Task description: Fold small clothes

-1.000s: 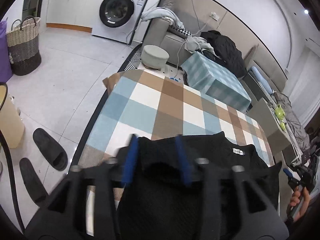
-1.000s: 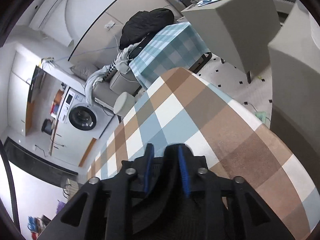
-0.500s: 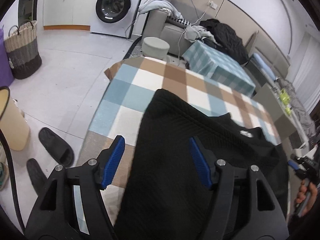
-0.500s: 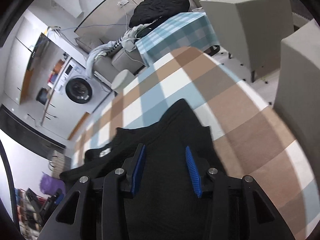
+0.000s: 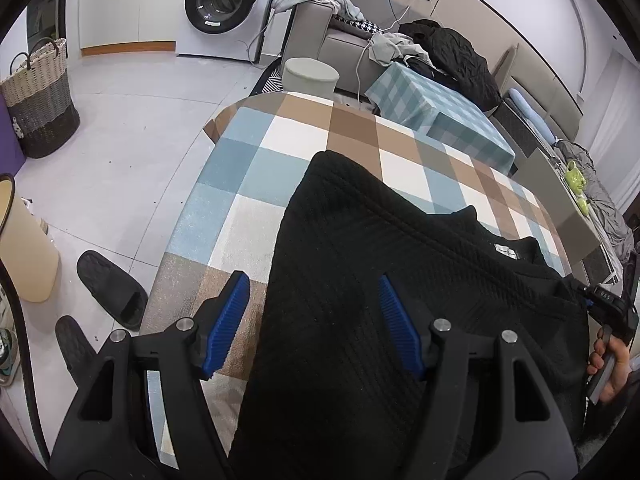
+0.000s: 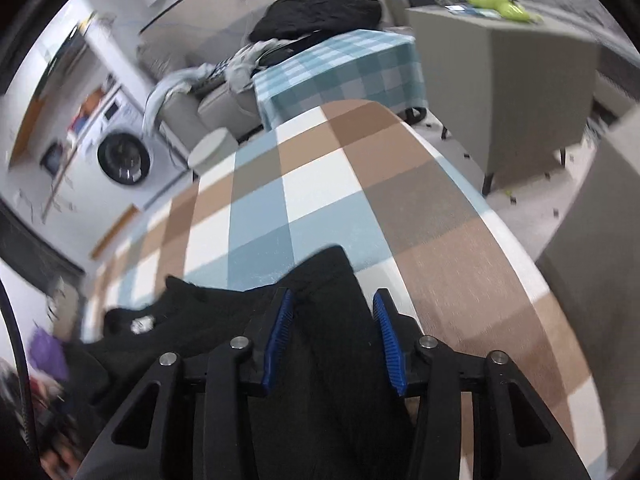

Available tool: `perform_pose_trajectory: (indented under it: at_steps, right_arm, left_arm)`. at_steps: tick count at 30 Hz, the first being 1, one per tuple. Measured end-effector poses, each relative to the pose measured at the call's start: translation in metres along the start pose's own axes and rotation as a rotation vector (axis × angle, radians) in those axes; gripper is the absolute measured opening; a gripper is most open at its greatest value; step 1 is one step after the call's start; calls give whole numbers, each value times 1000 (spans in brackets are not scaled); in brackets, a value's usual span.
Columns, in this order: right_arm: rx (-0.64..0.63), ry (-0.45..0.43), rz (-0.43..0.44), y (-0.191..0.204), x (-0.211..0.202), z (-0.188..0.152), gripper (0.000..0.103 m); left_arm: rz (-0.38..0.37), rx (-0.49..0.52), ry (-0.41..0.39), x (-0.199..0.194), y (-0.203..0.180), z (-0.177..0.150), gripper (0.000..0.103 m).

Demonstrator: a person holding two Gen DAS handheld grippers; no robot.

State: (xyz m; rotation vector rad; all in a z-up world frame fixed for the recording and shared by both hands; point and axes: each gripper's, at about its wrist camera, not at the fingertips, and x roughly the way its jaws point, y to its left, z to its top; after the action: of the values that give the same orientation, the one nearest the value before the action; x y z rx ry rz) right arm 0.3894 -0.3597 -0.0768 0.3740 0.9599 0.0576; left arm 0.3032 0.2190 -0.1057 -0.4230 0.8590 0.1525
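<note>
Black knit top (image 5: 360, 264) on checked table (image 5: 256, 160) (perhaps flat)

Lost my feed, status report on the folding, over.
Left gripper open over the black top. Right gripper closing, top's fabric between its jaws. Top lies on the checked table. Nothing in the way.

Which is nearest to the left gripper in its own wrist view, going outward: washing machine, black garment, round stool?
From the left gripper:
1. Black garment, lying between its pads.
2. Round stool, beyond the table's far end.
3. Washing machine, against the back wall, upper left.
</note>
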Motion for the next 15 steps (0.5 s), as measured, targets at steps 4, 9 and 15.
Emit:
perform_pose_trajectory:
  at_steps: [4, 9, 15]
  right_arm:
    - [-57, -107, 53, 3, -25, -1, 3]
    - [20, -304, 128, -13, -75, 11, 2]
    - [134, -131, 17, -29, -33, 15, 13]
  left_arm:
    - [-4, 5, -12, -2, 0, -1, 64]
    - [10, 14, -14, -4, -1, -1, 64]
    - [23, 33, -7, -3, -4, -3, 64]
